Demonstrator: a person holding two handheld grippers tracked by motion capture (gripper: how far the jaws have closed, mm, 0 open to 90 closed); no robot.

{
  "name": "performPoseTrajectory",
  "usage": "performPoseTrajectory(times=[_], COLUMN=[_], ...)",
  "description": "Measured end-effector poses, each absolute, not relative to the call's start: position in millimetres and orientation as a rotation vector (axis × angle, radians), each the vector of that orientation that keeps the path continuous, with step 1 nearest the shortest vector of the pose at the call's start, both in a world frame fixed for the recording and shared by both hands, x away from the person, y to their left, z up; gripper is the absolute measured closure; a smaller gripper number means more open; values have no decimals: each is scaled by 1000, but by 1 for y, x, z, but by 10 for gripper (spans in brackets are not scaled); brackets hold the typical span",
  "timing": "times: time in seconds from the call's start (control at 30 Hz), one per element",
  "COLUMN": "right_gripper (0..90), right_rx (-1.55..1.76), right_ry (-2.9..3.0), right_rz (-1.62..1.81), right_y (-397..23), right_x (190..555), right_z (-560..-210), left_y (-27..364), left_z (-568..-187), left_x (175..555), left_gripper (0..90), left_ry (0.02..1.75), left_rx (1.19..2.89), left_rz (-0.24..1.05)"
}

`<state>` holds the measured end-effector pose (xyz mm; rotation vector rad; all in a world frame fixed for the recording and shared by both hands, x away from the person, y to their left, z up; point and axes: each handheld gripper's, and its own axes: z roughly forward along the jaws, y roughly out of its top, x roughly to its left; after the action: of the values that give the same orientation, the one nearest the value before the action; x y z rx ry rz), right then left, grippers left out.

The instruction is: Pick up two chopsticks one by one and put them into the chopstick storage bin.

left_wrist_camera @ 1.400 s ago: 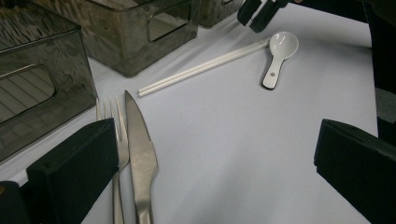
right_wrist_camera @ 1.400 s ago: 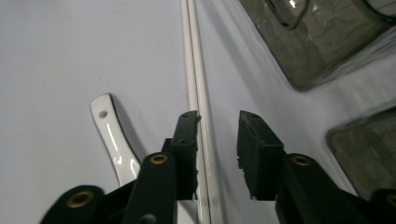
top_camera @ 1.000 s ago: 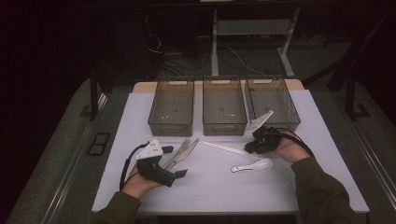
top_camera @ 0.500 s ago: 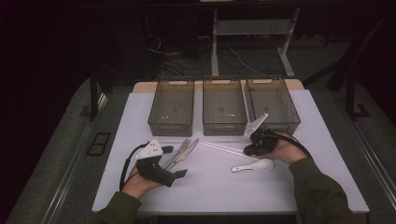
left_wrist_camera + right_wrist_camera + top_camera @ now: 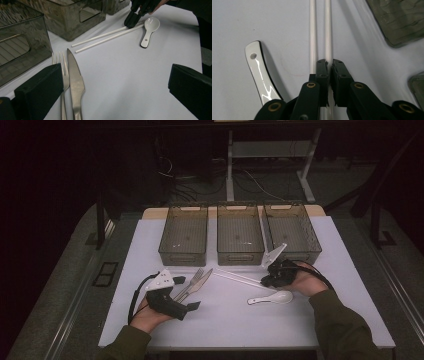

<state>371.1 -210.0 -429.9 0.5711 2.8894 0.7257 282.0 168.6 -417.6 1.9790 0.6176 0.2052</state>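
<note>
On the white table [image 5: 325, 270], the chopsticks [image 5: 327, 32] lie side by side in front of the bins [image 5: 240, 232]. Right tongs [image 5: 328, 62] have just been closing and now pinch one stick at its near end, apparently to lift it. Beside them rests the spoon [image 5: 259, 72]. Left tongs [image 5: 112, 85] stand spread over the fork [image 5: 63, 72] and knife [image 5: 75, 80], idle.
</note>
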Motion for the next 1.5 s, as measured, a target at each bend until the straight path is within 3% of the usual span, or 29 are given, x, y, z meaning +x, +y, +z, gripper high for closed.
performPoseTrajectory(times=[0.87,1.5], right_gripper=[838,838], right_rx=[653,811], right_ry=[2753,2638], right_rz=[1116,1135], right_y=[-243,-193], right_x=[353,380], right_z=[-375,-348], left_y=[170,171], left_z=[-418,-417], left_x=[282,283], left_gripper=[0,0], left_ry=[629,619], left_rx=[1977,1977], left_rz=[211,211])
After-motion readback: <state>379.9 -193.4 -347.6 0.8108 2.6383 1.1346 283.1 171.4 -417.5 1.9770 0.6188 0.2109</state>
